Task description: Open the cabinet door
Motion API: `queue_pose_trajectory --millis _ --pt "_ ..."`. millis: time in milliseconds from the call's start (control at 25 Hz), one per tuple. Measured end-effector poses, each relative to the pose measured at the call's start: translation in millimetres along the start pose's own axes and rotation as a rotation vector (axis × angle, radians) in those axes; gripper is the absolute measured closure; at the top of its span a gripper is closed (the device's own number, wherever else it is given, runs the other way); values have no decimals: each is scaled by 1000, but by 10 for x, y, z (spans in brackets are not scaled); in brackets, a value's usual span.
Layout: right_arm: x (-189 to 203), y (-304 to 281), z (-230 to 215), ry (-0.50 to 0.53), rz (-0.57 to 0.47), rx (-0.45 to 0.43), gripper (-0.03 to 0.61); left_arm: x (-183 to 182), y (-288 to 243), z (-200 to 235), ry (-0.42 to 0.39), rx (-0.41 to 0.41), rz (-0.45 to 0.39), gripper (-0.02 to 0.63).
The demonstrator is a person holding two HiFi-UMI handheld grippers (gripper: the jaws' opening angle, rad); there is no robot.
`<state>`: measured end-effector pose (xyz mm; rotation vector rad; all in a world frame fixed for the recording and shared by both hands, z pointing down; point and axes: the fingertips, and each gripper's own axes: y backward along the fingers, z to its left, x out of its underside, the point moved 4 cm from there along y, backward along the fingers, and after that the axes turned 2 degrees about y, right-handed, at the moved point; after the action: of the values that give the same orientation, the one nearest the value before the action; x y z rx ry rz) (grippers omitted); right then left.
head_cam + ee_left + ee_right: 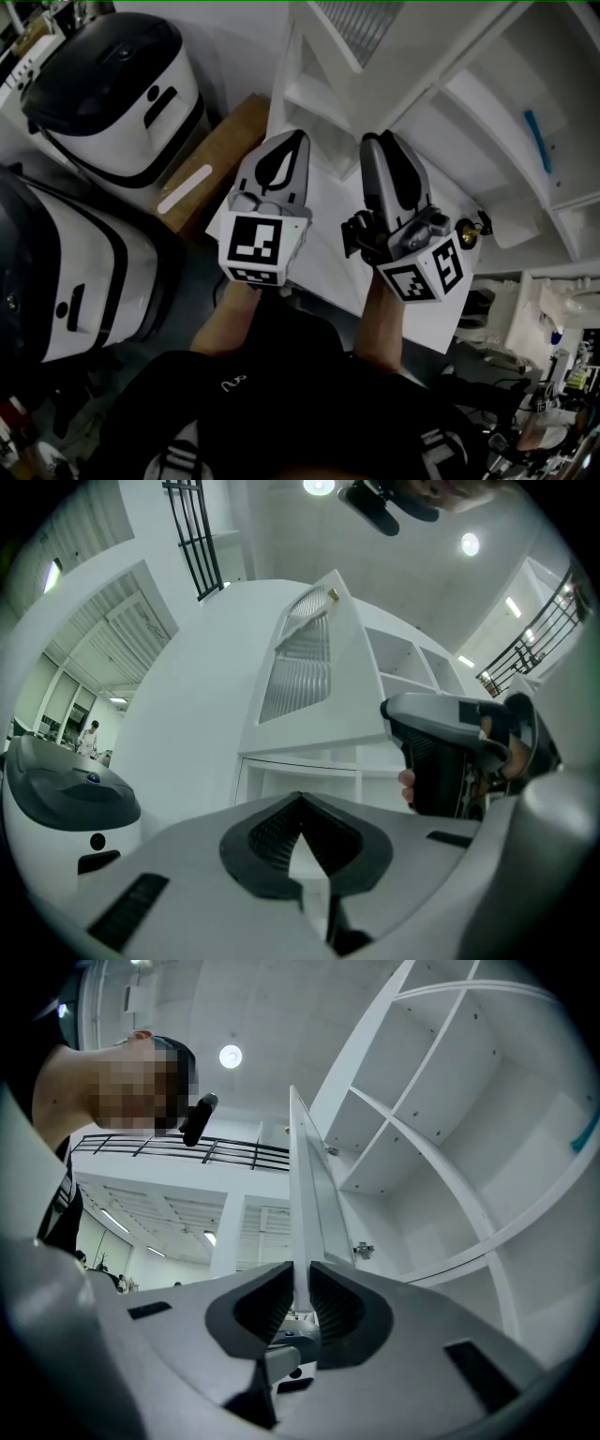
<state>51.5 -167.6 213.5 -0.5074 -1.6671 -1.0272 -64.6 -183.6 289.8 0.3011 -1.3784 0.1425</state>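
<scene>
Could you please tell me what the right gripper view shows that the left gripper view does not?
Only the right gripper view: the right gripper closed on the edge of the door, a metal fitting and a blue thing inside the cabinet.
Only the left gripper view: the left gripper, jaws together and empty, the door's ribbed panel, a black-and-white machine and the right gripper from the side.
Both: the open door and the white cabinet's shelves.
</scene>
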Motion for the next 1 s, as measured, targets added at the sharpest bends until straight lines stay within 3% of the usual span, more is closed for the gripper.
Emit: queue_pose_trajectory --millis 640,1000 --pt "214 -389 520 -106 -35 -166 509 -173 311 468 -38 -120 -31 603" --pt "377 -652 827 -89 -69 -173 515 -263 602 692 -59 -218 -53 603"
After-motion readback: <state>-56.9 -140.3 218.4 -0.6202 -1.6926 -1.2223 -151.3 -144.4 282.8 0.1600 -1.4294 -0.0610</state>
